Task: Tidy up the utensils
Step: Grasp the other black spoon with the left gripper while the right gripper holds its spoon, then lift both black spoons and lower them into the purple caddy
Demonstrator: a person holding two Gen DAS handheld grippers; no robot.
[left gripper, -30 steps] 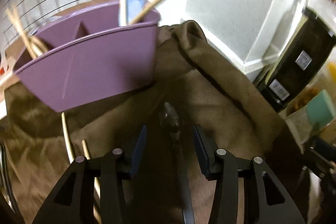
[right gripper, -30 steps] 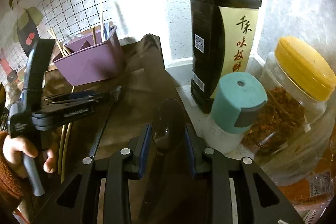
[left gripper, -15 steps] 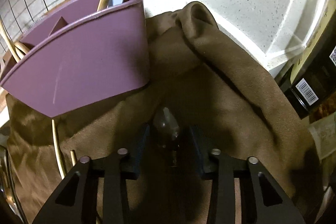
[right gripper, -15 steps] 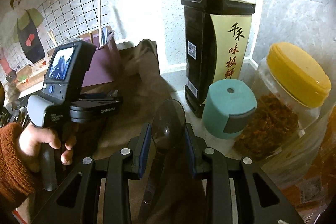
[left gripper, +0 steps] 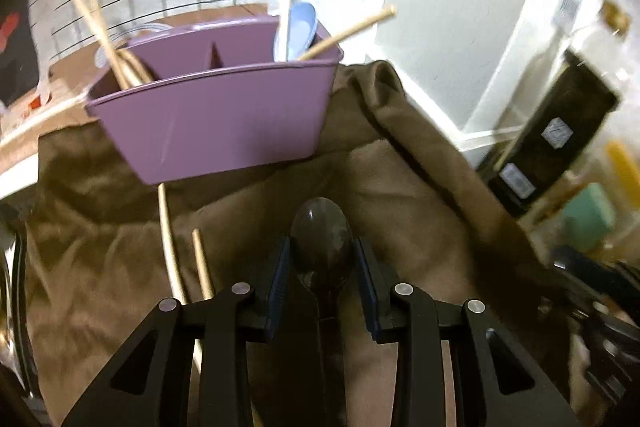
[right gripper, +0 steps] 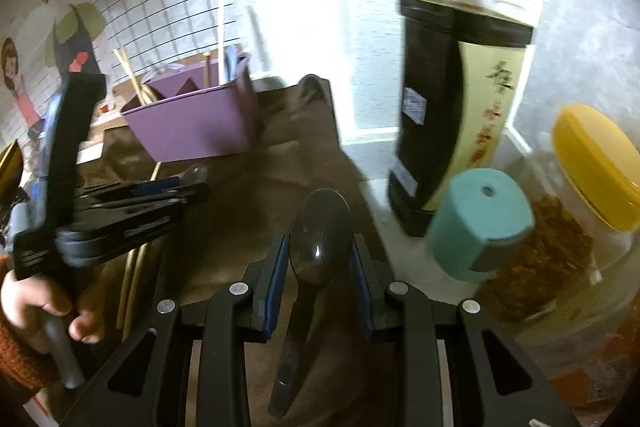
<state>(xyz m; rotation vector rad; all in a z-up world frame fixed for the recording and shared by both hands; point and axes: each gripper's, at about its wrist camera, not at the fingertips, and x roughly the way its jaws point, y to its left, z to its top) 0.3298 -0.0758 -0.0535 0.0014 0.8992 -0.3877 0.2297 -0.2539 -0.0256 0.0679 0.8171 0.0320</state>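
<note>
My left gripper (left gripper: 322, 255) is shut on a dark spoon (left gripper: 322, 239), whose bowl sticks out past the blue pads above the brown cloth (left gripper: 400, 195). Just beyond it stands the purple divided organizer (left gripper: 216, 115), holding chopsticks (left gripper: 108, 39) and a pale blue spoon (left gripper: 298, 27). My right gripper (right gripper: 320, 255) is shut on a second dark spoon (right gripper: 320, 235), with its handle running back under the fingers. In the right wrist view the left gripper (right gripper: 192, 187) sits to the left, held by a hand in a rust sleeve, short of the organizer (right gripper: 196, 123).
Two loose chopsticks (left gripper: 168, 239) lie on the cloth in front of the organizer. At the right stand a tall soy sauce bottle (right gripper: 460, 99), a teal-capped shaker (right gripper: 480, 219) and a yellow-lidded jar (right gripper: 580, 211). A gridded wall panel runs behind.
The left jaws closed onto the spoon that lay on the cloth and lifted it, drawing back from the organizer. The right gripper kept still with its spoon.
</note>
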